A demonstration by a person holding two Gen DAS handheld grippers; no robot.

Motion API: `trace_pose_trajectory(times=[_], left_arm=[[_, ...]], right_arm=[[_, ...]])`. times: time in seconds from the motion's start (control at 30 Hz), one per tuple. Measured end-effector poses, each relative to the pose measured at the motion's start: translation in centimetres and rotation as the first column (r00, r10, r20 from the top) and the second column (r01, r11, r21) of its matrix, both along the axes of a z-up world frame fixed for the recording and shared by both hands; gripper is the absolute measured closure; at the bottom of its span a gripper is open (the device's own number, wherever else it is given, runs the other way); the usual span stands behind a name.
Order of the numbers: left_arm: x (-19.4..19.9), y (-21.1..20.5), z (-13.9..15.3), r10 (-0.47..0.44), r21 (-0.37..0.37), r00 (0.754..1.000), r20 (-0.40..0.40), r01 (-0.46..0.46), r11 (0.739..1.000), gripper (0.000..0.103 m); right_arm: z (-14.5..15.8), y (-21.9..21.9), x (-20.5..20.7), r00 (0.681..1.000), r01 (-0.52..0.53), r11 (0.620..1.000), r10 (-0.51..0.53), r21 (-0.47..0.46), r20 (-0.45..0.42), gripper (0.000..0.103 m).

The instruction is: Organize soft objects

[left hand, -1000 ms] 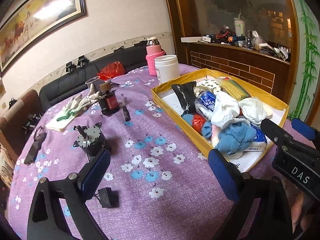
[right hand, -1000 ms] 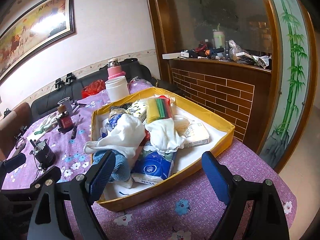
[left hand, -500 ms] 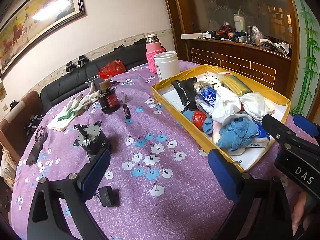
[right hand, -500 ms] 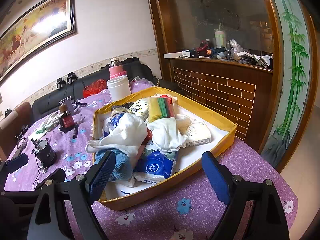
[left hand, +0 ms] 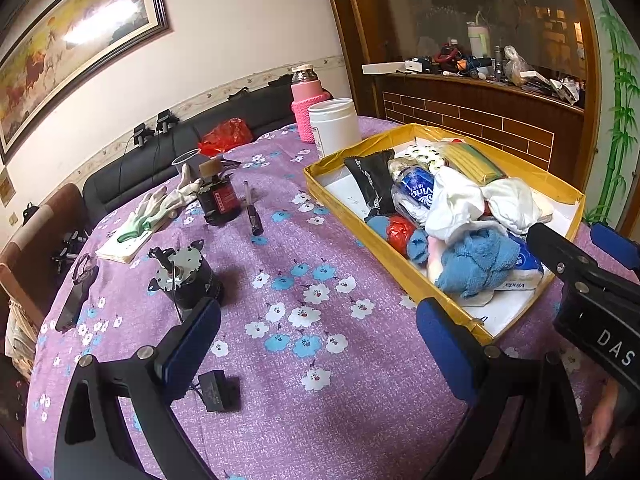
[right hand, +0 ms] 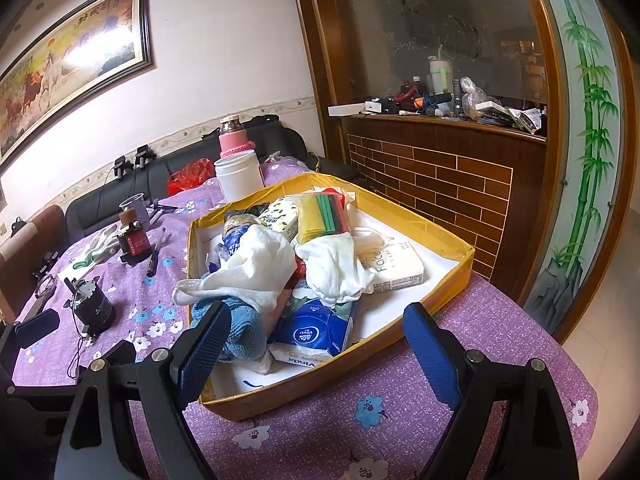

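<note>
A yellow cardboard tray [left hand: 406, 276] [right hand: 440, 234] holds a heap of soft things: a blue towel [left hand: 474, 266] [right hand: 244, 332], white cloths [left hand: 454, 206] [right hand: 256, 266], blue tissue packs [right hand: 316, 330], a yellow and green cloth stack [right hand: 322, 216] and a black pouch [left hand: 370, 182]. A white and green glove [left hand: 150, 212] lies on the purple flowered tablecloth, left of the tray. My left gripper [left hand: 318, 344] hangs open above the cloth, left of the tray's near corner. The right gripper [right hand: 316, 350] is open in front of the tray's near edge, holding nothing.
A white jar [left hand: 334, 126] and a pink-sleeved bottle [left hand: 306, 96] stand behind the tray. A dark ink bottle [left hand: 220, 202], a pen [left hand: 252, 210], a small motor [left hand: 186, 276] and a black adapter [left hand: 216, 390] lie on the cloth. A black sofa [left hand: 168, 152] lines the wall.
Both grippers have drawn back slightly from the tray, so the table and tray look a little farther off. Nothing was gripped or released.
</note>
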State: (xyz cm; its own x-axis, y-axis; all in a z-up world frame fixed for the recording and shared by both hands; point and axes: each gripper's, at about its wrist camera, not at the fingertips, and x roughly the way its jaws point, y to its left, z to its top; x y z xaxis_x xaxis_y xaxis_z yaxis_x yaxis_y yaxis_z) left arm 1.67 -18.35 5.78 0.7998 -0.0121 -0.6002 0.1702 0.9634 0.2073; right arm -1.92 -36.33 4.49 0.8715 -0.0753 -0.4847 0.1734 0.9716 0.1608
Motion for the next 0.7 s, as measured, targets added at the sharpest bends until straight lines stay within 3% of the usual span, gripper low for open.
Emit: trace_pose_trajectory(times=[0.7], left_arm=[[0.11, 0.11, -0.19, -0.004, 0.006, 1.0, -0.008, 0.004, 1.0, 0.005]], right_arm=[[-0.05, -0.02, 0.02, 1.0, 0.0, 1.0, 0.0, -0.001, 0.001, 0.012]])
